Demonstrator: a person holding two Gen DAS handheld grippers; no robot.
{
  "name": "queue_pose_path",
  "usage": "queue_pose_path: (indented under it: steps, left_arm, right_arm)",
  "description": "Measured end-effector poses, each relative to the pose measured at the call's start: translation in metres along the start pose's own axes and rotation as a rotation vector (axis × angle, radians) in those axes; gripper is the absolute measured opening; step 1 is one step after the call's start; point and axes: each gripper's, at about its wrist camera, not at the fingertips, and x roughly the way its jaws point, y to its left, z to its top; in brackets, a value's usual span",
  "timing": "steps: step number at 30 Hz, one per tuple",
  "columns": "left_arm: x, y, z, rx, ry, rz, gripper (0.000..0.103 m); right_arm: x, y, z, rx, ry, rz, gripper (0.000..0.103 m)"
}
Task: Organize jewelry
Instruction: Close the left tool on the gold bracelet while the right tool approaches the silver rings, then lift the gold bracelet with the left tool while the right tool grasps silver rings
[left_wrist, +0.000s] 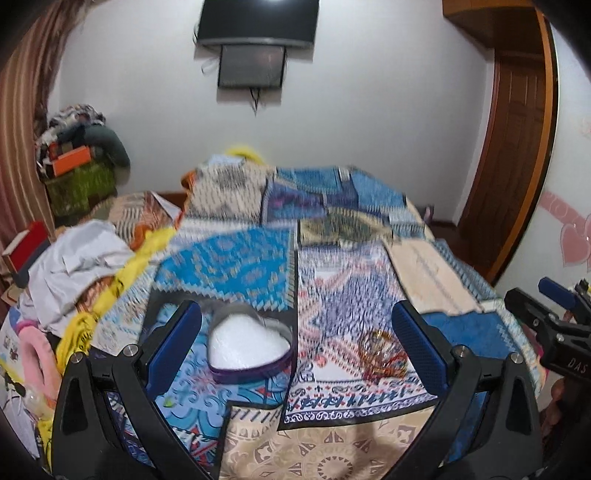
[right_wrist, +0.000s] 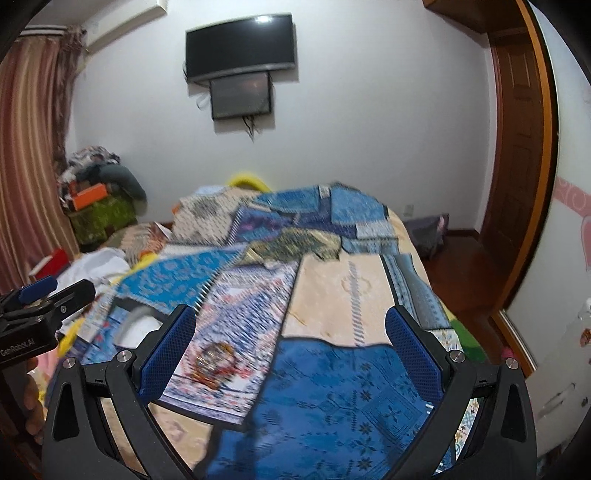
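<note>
A heart-shaped box (left_wrist: 249, 347) with a white lining and a purple rim lies open on the patchwork quilt (left_wrist: 236, 258), just inside my left gripper's left finger. A small heap of red and gold bangles (left_wrist: 382, 354) rests on the quilt by the right finger. My left gripper (left_wrist: 299, 350) hovers open above both, holding nothing. In the right wrist view, the blurred bangles (right_wrist: 214, 363) sit near the left finger of my open, empty right gripper (right_wrist: 291, 354). The box (right_wrist: 138, 325) shows only in part behind that finger.
Crumpled white and yellow cloths (left_wrist: 81, 258) and pink items lie along the bed's left side. A stack of clothes and boxes (left_wrist: 77, 162) fills the far left corner. A wall screen (left_wrist: 258, 22) hangs above the bed, and a wooden door (left_wrist: 517, 147) stands at right.
</note>
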Motion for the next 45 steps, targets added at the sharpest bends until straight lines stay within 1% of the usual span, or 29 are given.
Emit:
queue_pose_path:
  steps: [5,7,9,11,13,14,16,17,19,20,22,24,29,31,32,34,36,38,41,45]
  left_arm:
    - [0.031,-0.005,-0.014,0.011,0.088,-0.041,0.102]
    - [0.042,-0.008,-0.019,0.017,0.123,-0.057,0.095]
    - [0.049,-0.010,-0.022,0.019,0.152,-0.074,0.090]
    - [0.057,-0.013,-0.025,0.017,0.181,-0.098,0.085]
    - [0.065,-0.016,-0.029,0.020,0.210,-0.123,0.075]
    - [0.068,-0.018,-0.030,0.020,0.219,-0.131,0.072]
    - [0.074,-0.021,-0.033,0.019,0.247,-0.164,0.062]
    - [0.077,-0.022,-0.034,0.019,0.256,-0.175,0.058]
    - [0.081,-0.026,-0.037,0.023,0.277,-0.197,0.047]
    - [0.083,-0.028,-0.038,0.025,0.286,-0.208,0.045]
    - [0.086,-0.031,-0.041,0.026,0.305,-0.229,0.036]
    - [0.087,-0.032,-0.043,0.018,0.314,-0.248,0.033]
    - [0.092,-0.034,-0.044,-0.010,0.329,-0.284,0.024]
    - [0.095,-0.034,-0.045,-0.018,0.336,-0.299,0.017]
    - [0.097,-0.035,-0.045,-0.021,0.340,-0.307,0.016]
    - [0.097,-0.036,-0.045,-0.024,0.342,-0.317,0.009]
    - [0.096,-0.038,-0.045,-0.020,0.340,-0.315,0.007]
    - [0.095,-0.040,-0.044,-0.016,0.335,-0.314,0.000]
    - [0.090,-0.042,-0.043,-0.006,0.322,-0.304,0.000]
    - [0.077,-0.042,-0.037,-0.001,0.281,-0.301,0.000]
  right_arm:
    - [0.020,-0.007,-0.008,-0.005,0.071,0.004,0.102]
    - [0.026,-0.008,-0.012,-0.006,0.095,0.016,0.102]
    - [0.032,-0.008,-0.015,-0.008,0.112,0.031,0.102]
    - [0.035,-0.005,-0.018,-0.016,0.130,0.055,0.097]
    - [0.044,-0.003,-0.020,-0.026,0.151,0.091,0.087]
    - [0.047,0.000,-0.020,-0.032,0.162,0.107,0.084]
    - [0.051,0.006,-0.022,-0.050,0.179,0.139,0.072]
    - [0.054,0.007,-0.023,-0.055,0.183,0.150,0.070]
    - [0.057,0.012,-0.025,-0.071,0.193,0.177,0.061]
    - [0.059,0.015,-0.026,-0.076,0.197,0.185,0.059]
    - [0.062,0.016,-0.028,-0.079,0.207,0.199,0.053]
    - [0.065,0.016,-0.028,-0.080,0.218,0.204,0.051]
    - [0.067,0.013,-0.029,-0.079,0.229,0.198,0.051]
    - [0.068,0.012,-0.028,-0.077,0.232,0.195,0.051]
    - [0.068,0.011,-0.029,-0.074,0.232,0.195,0.051]
    - [0.068,0.011,-0.028,-0.073,0.233,0.194,0.051]
    - [0.068,0.011,-0.029,-0.072,0.232,0.193,0.051]
    - [0.066,0.010,-0.028,-0.072,0.230,0.193,0.051]
    - [0.064,0.009,-0.027,-0.072,0.224,0.193,0.051]
    - [0.061,0.007,-0.024,-0.070,0.215,0.189,0.051]
